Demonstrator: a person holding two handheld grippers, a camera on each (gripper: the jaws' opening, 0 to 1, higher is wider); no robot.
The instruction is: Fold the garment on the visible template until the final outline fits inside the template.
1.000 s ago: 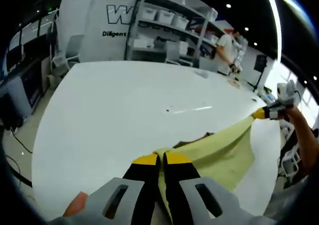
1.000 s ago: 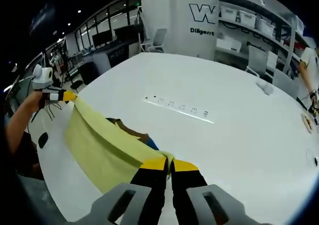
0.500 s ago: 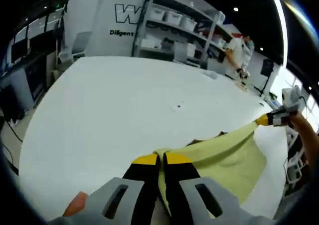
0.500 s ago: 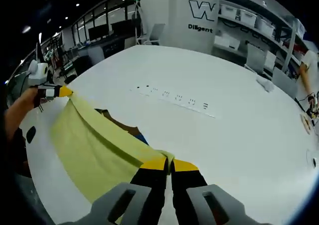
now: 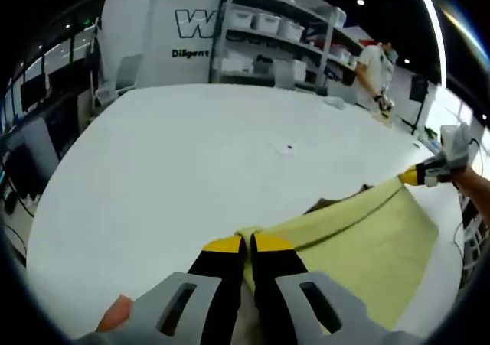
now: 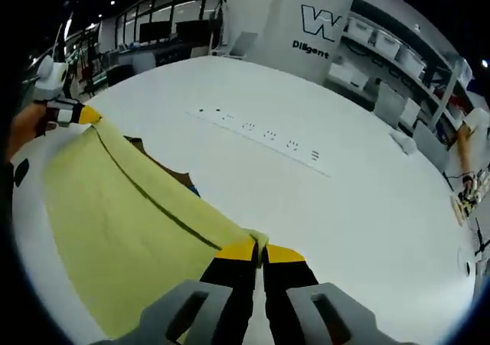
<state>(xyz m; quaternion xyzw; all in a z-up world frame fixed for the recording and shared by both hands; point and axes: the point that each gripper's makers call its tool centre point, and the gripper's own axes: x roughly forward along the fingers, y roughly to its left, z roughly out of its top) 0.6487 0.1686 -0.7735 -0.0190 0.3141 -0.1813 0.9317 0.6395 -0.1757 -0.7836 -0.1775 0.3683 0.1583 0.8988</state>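
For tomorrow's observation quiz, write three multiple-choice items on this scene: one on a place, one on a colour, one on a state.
1. Where does the cloth lie?
A on the white table
B on a chair
C on a shelf

2. What colour is the cloth?
A red
B pale yellow
C black

3. How is the left tool?
A open
B shut on the cloth
C lying flat

Key: A, the pale yellow cloth garment spreads over the white table; B, it looks pale yellow in both views; B, the left tool pinches the cloth's corner, as does the right tool.
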